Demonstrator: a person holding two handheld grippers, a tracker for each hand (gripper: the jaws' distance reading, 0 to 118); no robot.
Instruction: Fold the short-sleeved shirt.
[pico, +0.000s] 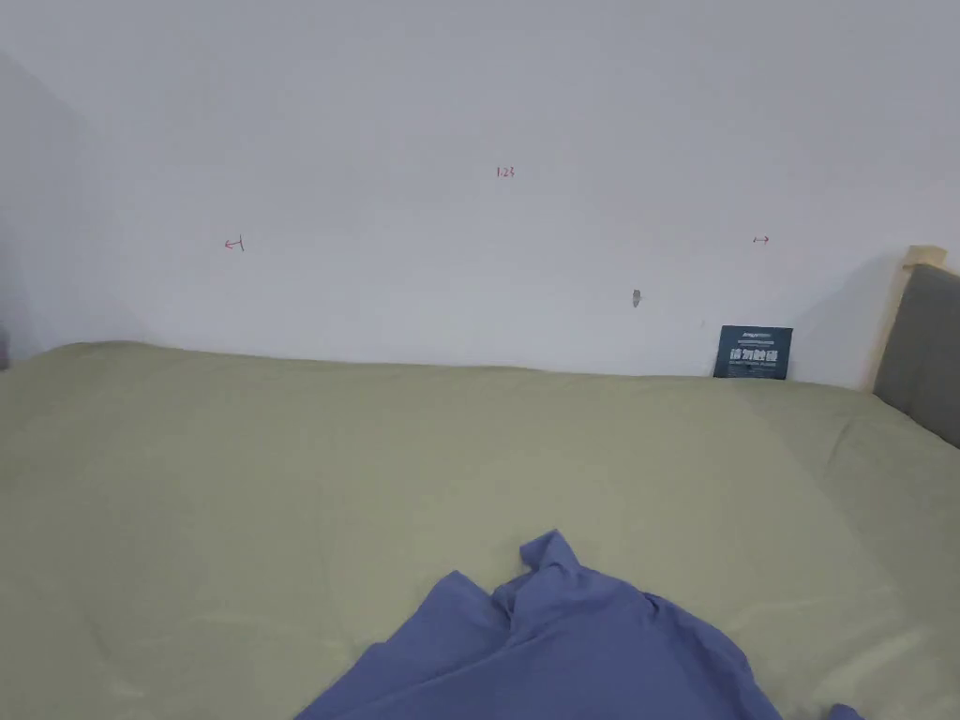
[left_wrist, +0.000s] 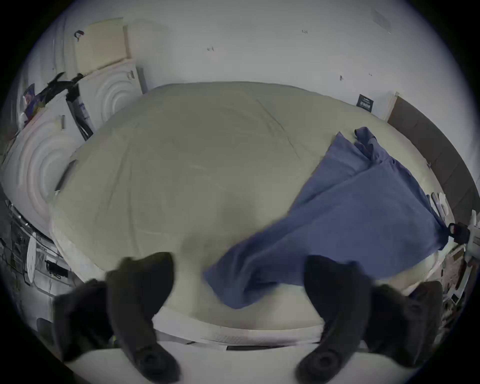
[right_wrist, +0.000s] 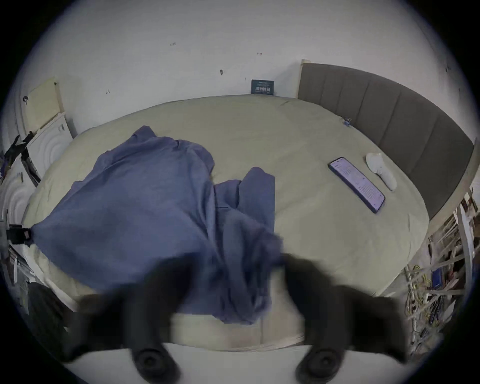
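A blue short-sleeved shirt (pico: 544, 647) lies crumpled on the green bed sheet (pico: 281, 469) near the bed's front edge. In the left gripper view my left gripper (left_wrist: 237, 259) hangs over that edge, jaws wide apart, with a blurred shirt (left_wrist: 363, 213) corner below the gap. The shirt's other end tapers to a point at the right gripper (left_wrist: 461, 233) far off. In the right gripper view my right gripper (right_wrist: 237, 262) is blurred, jaws apart, with a bunch of the shirt (right_wrist: 135, 202) hanging between them. The left gripper (right_wrist: 18, 235) shows at the shirt's far corner.
A phone (right_wrist: 355, 181) and a white handheld object (right_wrist: 380, 169) lie on the sheet near the grey headboard (right_wrist: 389, 111). A dark card (pico: 753, 352) leans on the wall. White foam panels (left_wrist: 111, 91) stand left of the bed; cables and clutter (right_wrist: 428, 285) lie right.
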